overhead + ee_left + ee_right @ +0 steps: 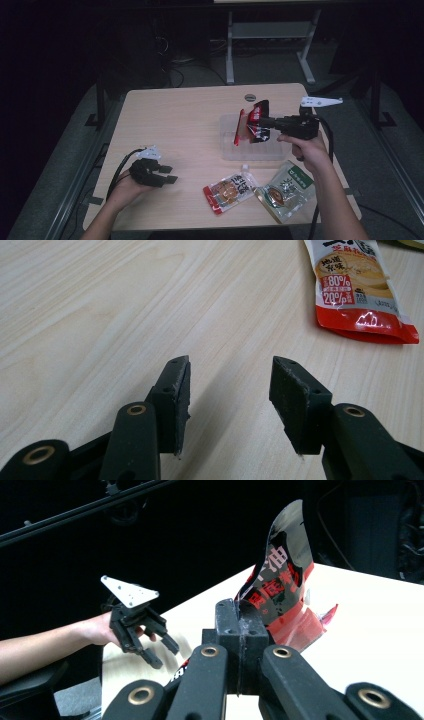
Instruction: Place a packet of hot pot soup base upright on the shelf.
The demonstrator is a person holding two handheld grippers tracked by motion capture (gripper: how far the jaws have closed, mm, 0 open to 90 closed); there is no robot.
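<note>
Care suits this step: the right hand-held gripper [265, 121], clenched on the red-black packet [254, 122], should lower it inside the clear tray [252, 152] while the left hand-held gripper [167, 174] rests released on the worktop [185, 120].

Looks like I'm in a dim lab or office: pale wooden desk [185, 125] up front, white metal desk frame [270, 40] at the far side, cables [175, 65] trailing on grey floor behind.
</note>
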